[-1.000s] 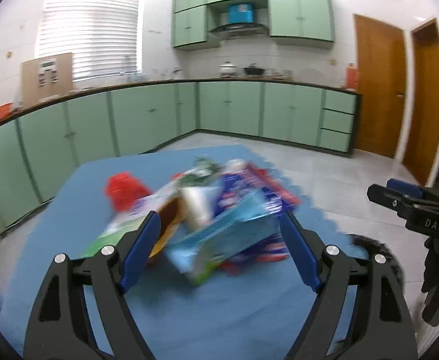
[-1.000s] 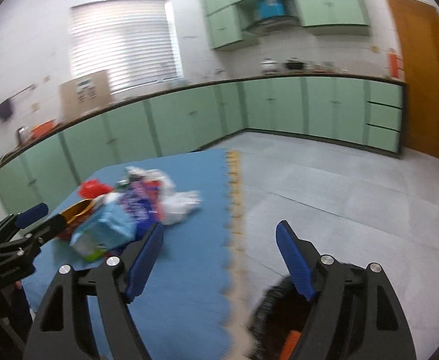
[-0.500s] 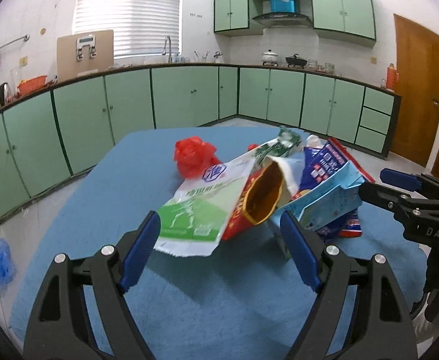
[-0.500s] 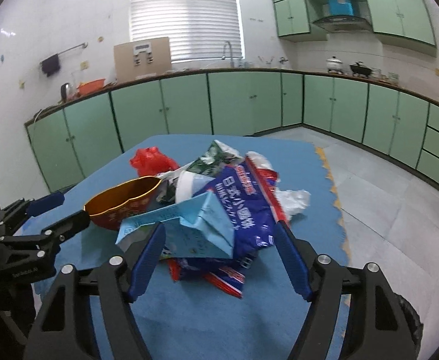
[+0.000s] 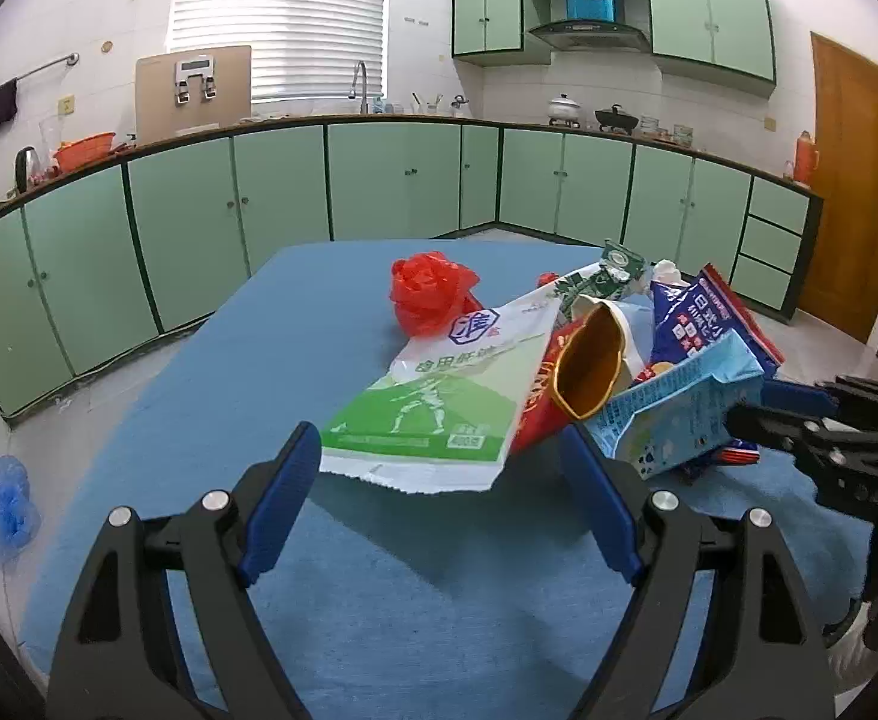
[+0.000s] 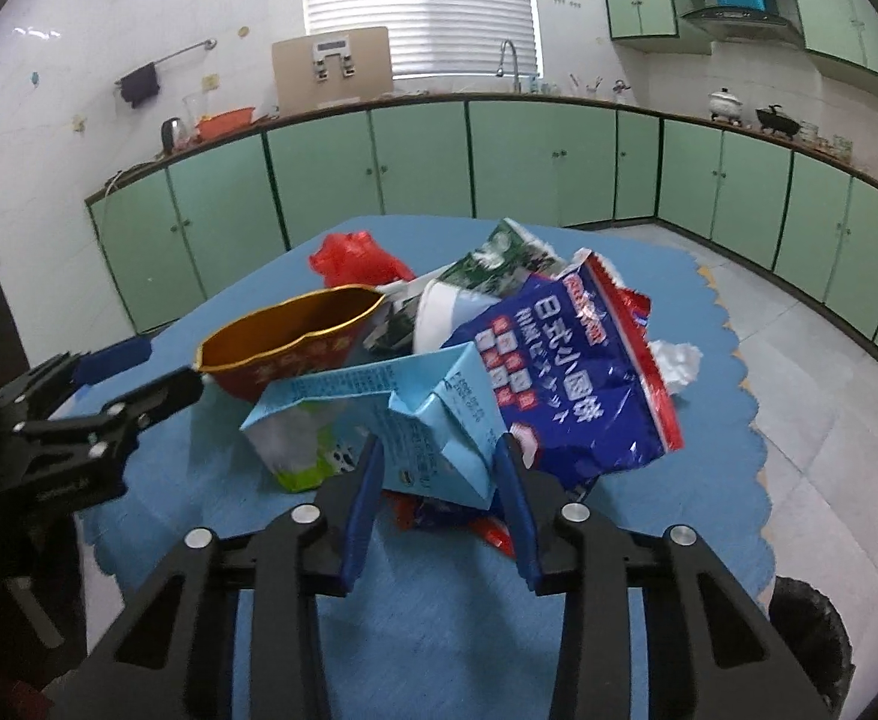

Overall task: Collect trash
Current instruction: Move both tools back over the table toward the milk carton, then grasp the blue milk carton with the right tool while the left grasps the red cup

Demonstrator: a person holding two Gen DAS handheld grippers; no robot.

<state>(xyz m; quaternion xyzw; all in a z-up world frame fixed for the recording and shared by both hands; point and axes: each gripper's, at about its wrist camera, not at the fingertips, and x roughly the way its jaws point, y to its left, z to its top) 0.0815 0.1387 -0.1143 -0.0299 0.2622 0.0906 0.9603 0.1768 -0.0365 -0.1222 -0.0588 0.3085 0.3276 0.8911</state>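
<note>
Green-cabinet kitchen, blinds drawn over the sink: a blue cloth-covered table [image 5: 271,360] carries the pile of trash I am working from my remote seat. My right gripper [image 6: 439,450] has just been closing its blue pads on the near corner of a light-blue milk carton [image 6: 379,420]; both pads now lie against the carton's sides and I read that as a grip. My left gripper [image 5: 439,468] hangs with its jaws spread wide and nothing between the pads, its tips just short of the torn white edge of a green-and-white packet [image 5: 439,396] that juts toward me off the heap. Containers first: a red instant-noodle bowl with a gold lining [image 6: 289,336] lies on its side beside the carton, mouth toward the left gripper, and I see nothing inside it; a white paper cup [image 6: 439,318] is wedged behind it, its inside hidden from me. A dark-blue snack bag with red edges [image 6: 571,384] is draped over the pile, a green-printed wrapper [image 6: 499,252] pokes out behind, a crumpled red plastic bag [image 5: 433,294] sits at the far side and a wad of white tissue [image 6: 673,366] at the right. At the lower right corner of the right view a black bin [image 6: 811,636] stands on the tiled floor; its contents are out of my sight. A blue plastic bag [image 5: 1,510] lies on the floor left of the table.
</note>
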